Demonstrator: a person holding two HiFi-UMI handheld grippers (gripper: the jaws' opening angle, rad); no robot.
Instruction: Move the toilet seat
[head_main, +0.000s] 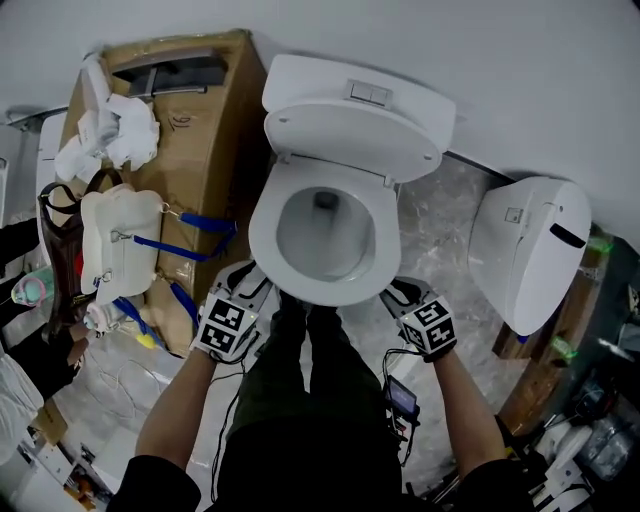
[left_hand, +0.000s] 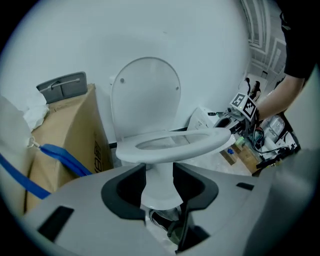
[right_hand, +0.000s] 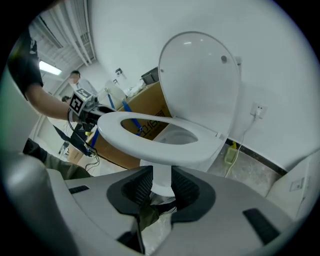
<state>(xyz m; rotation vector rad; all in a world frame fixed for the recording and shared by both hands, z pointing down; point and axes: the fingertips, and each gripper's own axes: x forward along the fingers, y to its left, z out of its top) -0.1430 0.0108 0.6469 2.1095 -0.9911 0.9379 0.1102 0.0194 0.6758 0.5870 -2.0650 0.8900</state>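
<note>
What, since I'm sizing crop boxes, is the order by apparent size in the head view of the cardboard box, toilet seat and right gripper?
1. cardboard box, clearly the largest
2. toilet seat
3. right gripper, the smallest even though it is nearer the camera

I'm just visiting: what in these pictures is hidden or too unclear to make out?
- Head view: where the left gripper and right gripper clamp the white oval toilet seat; their marker cubes and the seat's rim hide the contact.
- Head view: the grey floor below the seat's front, covered by the person's dark trousers.
- Left gripper view: black print on the brown cardboard box, too small to read.
</note>
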